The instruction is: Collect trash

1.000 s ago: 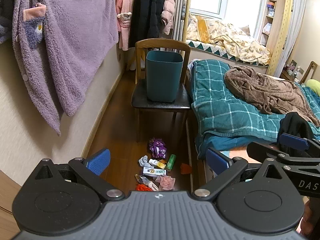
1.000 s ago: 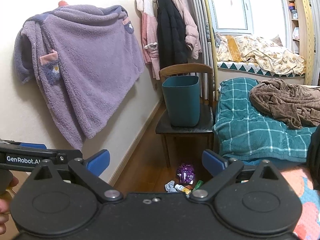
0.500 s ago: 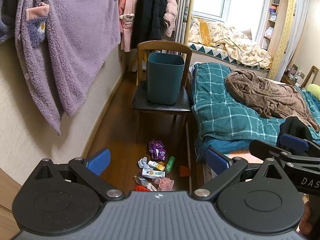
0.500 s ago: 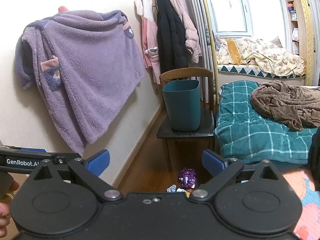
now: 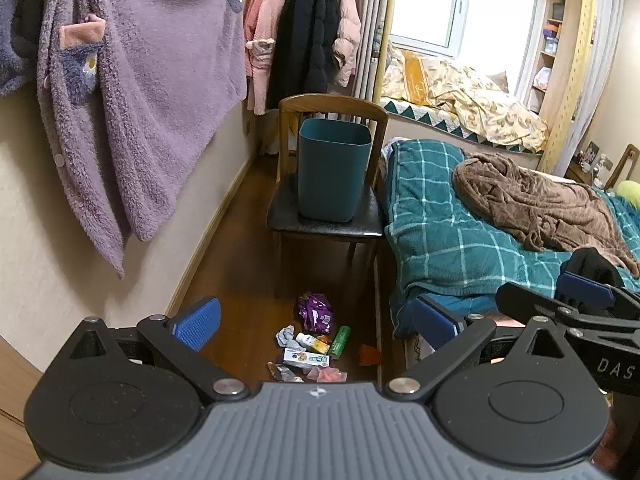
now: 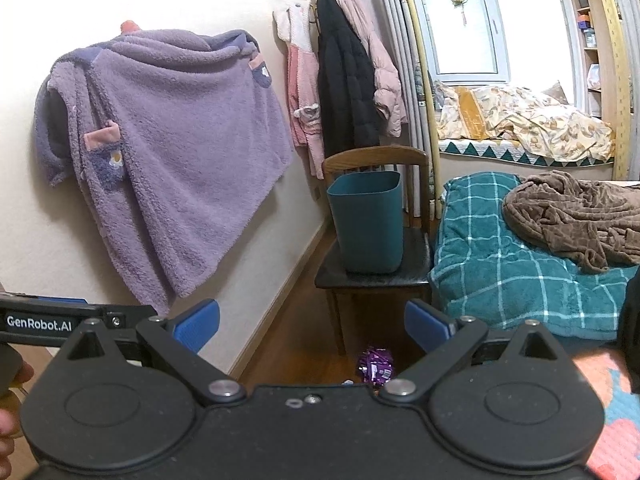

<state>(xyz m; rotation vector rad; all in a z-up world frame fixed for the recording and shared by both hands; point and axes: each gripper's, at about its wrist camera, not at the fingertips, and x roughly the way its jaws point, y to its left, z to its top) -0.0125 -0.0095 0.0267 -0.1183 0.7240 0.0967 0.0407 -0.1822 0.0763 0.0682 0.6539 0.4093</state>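
A pile of trash (image 5: pixel 316 344) lies on the wooden floor in front of a chair: a purple wrapper (image 5: pixel 314 312), a green tube (image 5: pixel 341 341), a small carton (image 5: pixel 306 358), crumpled bits. A teal bin (image 5: pixel 332 168) stands on the chair's seat (image 5: pixel 324 224). My left gripper (image 5: pixel 316 322) is open and empty, well above and short of the pile. My right gripper (image 6: pixel 312 326) is open and empty; it sees the bin (image 6: pixel 368 220) and only the purple wrapper (image 6: pixel 376 364). The right gripper shows at the right in the left wrist view (image 5: pixel 560 300).
A bed with a teal checked cover (image 5: pixel 460 232) and a brown blanket (image 5: pixel 540 204) runs along the right. A purple robe (image 5: pixel 132 100) and coats (image 5: pixel 308 32) hang on the left wall. The floor strip between wall and bed is narrow.
Both grippers have tilted up and drawn back a little; the trash pile sits lower in both views and is now mostly hidden in the right wrist view. Jaws unchanged.
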